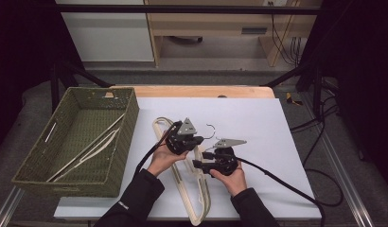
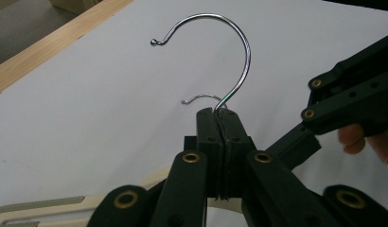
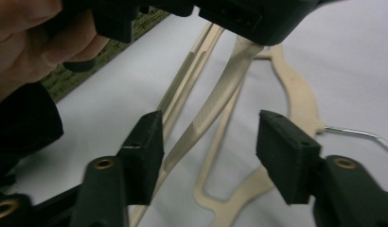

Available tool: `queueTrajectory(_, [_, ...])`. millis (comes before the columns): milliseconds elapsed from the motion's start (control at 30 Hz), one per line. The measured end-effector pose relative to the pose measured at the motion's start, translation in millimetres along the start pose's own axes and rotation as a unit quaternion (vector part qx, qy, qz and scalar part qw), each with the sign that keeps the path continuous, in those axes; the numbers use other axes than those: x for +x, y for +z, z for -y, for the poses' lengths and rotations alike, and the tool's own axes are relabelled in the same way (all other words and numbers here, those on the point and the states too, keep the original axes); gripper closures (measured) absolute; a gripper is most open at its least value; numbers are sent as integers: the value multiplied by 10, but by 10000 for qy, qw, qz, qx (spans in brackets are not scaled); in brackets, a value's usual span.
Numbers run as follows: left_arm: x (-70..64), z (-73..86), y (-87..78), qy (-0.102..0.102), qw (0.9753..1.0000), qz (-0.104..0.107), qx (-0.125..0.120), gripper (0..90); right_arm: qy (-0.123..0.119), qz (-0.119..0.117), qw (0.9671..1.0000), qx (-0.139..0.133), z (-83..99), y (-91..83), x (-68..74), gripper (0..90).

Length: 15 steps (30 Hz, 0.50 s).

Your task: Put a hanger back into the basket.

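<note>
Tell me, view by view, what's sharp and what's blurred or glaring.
High view: evenly lit, dark at both sides, hangers and basket clear. Left gripper view: metal hook sharp, glinting. Right gripper view: hand and near jaws soft, lifted hanger arm fairly sharp.

The high view is looking forward and down from above the person's side, taking in the whole white table point(image 1: 277, 189) and the green basket point(image 1: 130, 142) at its left. The left gripper view is sitting close behind its own pressed-together jaws, facing across the table toward a metal hook point(image 2: 230, 52). The right gripper view is riding close and low, looking between its parted jaws at the cream hangers point(image 3: 216, 104). All three are sharing the hangers point(image 1: 201, 198) and the table.
</note>
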<state>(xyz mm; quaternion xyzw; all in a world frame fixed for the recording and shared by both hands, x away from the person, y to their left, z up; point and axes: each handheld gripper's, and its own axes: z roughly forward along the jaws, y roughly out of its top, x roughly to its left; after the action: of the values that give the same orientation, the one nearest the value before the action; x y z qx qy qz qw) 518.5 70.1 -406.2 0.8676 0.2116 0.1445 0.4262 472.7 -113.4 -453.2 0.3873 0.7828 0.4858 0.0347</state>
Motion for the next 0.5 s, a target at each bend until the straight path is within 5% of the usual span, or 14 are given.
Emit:
queueTrajectory(267, [-27, 5, -13, -24, 10000, -48, -35, 885, 305, -401, 9987, 84, -31, 76, -32, 699])
queueTrajectory(500, [-12, 5, -149, -113, 9999, -20, -117, 847, 556, -460, 9974, 80, -51, 74, 4, 748])
